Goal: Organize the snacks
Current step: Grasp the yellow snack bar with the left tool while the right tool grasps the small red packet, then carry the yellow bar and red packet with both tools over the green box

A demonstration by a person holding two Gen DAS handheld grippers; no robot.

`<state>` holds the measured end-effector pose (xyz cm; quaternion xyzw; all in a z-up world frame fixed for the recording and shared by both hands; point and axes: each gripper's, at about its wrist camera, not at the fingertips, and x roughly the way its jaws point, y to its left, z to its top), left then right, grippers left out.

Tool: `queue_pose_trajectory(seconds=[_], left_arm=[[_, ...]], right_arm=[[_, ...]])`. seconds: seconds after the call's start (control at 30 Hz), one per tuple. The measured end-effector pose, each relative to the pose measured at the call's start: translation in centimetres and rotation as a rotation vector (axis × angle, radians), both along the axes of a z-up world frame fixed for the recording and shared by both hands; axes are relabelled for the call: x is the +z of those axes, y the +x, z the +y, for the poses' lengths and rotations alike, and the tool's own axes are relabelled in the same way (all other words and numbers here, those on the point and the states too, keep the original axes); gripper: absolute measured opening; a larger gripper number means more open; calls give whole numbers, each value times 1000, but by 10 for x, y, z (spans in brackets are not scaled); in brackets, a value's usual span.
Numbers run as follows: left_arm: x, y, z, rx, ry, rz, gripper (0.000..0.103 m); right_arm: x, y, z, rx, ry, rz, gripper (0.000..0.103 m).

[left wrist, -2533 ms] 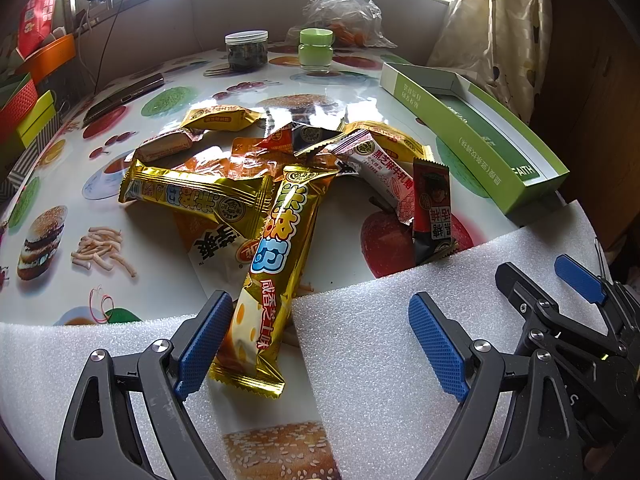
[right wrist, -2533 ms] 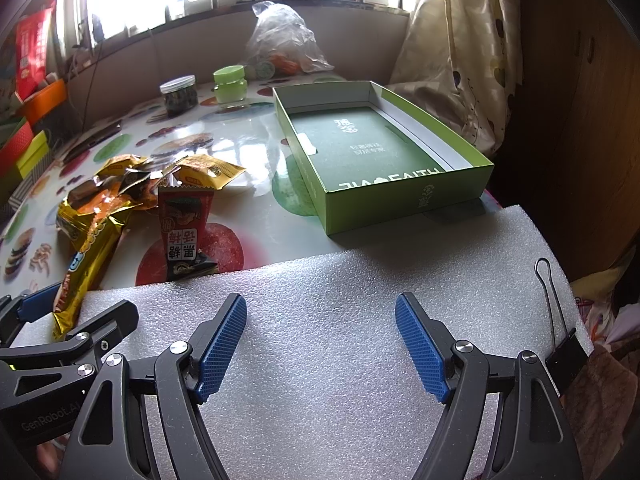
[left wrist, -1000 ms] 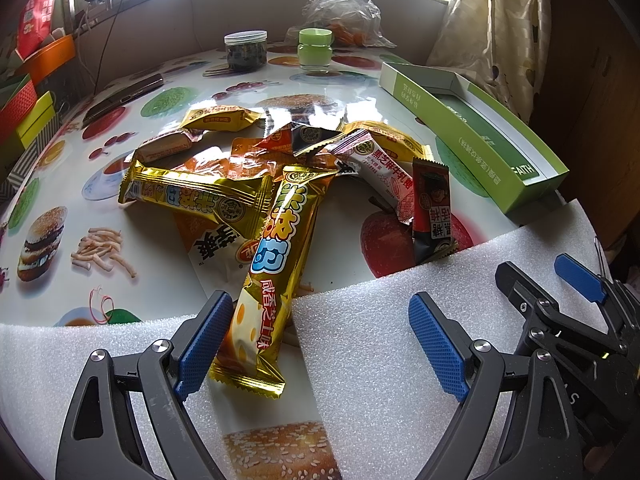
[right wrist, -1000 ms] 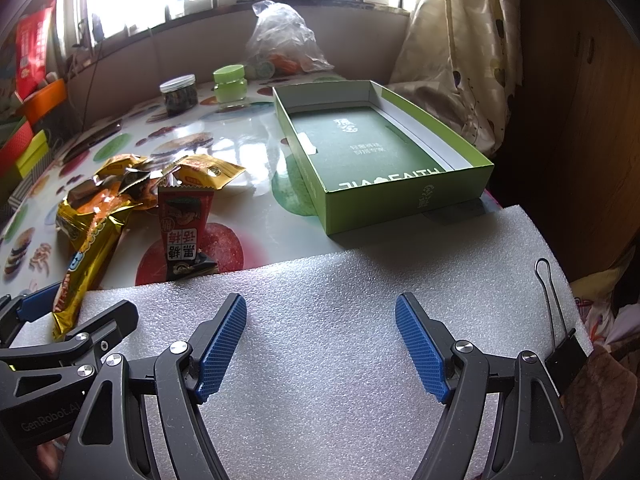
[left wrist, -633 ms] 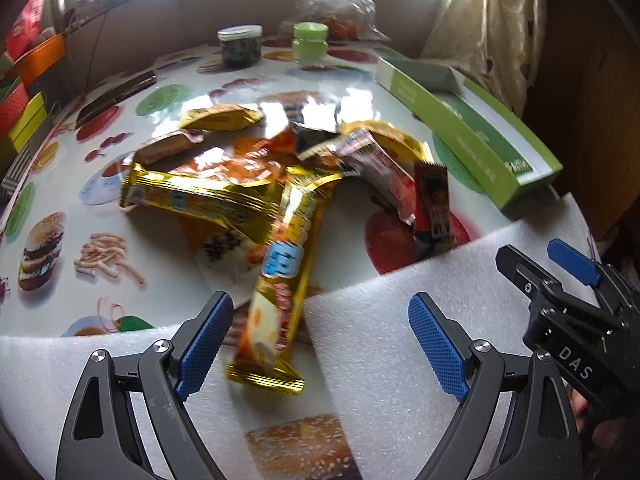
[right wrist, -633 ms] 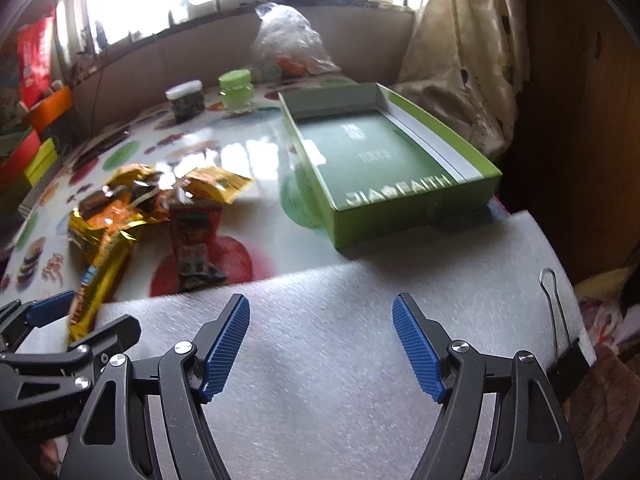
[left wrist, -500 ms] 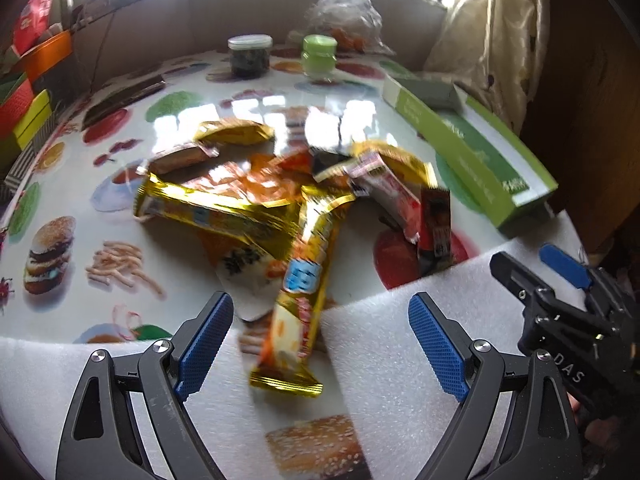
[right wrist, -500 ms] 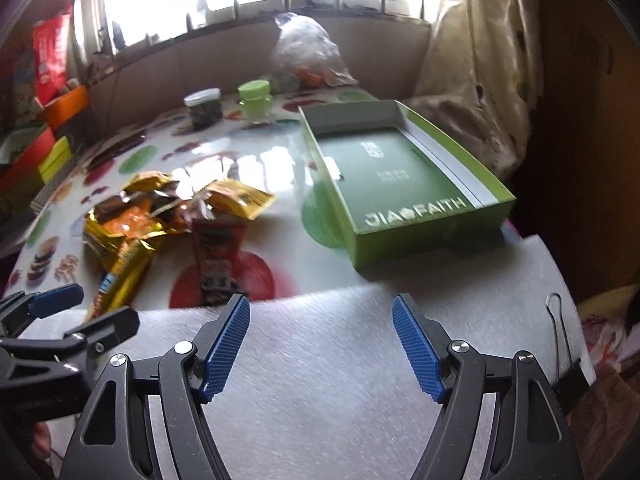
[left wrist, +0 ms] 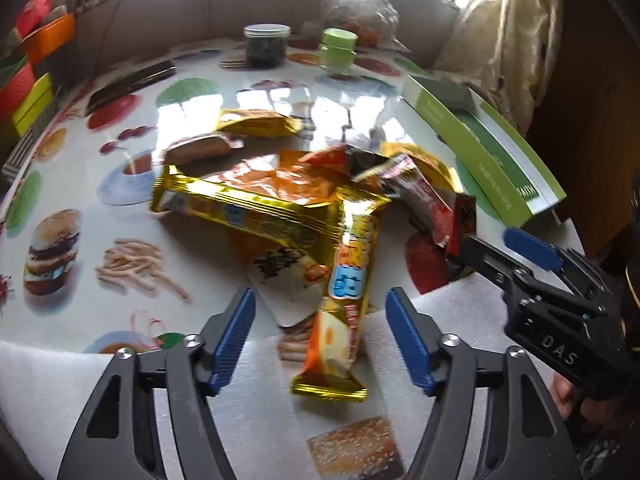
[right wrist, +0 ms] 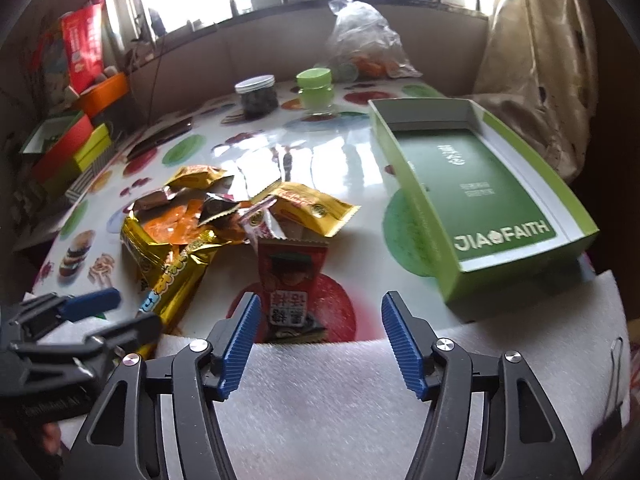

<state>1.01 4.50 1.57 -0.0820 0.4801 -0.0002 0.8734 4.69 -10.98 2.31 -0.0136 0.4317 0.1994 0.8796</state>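
Note:
A pile of snack packets lies mid-table. A long gold bar packet (left wrist: 344,300) points toward my left gripper (left wrist: 320,320), which is open and empty with the bar's near end between its fingers. A second gold bar (left wrist: 248,210) lies across the pile. My right gripper (right wrist: 318,324) is open and empty, just short of a red packet (right wrist: 290,280) that also shows in the left wrist view (left wrist: 460,224). An open green box (right wrist: 476,184) stands empty to the right; it shows in the left wrist view (left wrist: 472,148) too.
White foam sheets (right wrist: 360,400) cover the table's near edge. A dark jar (right wrist: 256,94), a green-lidded jar (right wrist: 316,88) and a plastic bag (right wrist: 360,40) stand at the back. Coloured boxes (right wrist: 68,148) sit at the left. A binder clip (right wrist: 612,412) lies at the near right.
Both grippers have risen and moved forward over the foam toward the snack pile. Both have narrowed slightly but stay open. The snacks and box have not moved.

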Motion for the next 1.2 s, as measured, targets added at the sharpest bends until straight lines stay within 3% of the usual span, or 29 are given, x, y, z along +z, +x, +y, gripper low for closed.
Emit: queue_pose_trajectory(seconds=[0.23,0.37,0.43,0.8,1.2], left_arm=[[-5,7,-7,-17,-1,17,46],[-5,11,-7,-24,-6,19,38],[-5,12,-9,-29,-1,20,27],[4,17,-2,-5,-32,-8,24],[34,31,-2,-6,-57,-74,24]], right_arm=[[-5,5,6,27,0,30,48],[-6,6,8,45,14,36,30],[-6,7,9,50,14,36,27],[5,9,7,41,67,-4,23],[30,23,-8,-5,124,-43,23]])
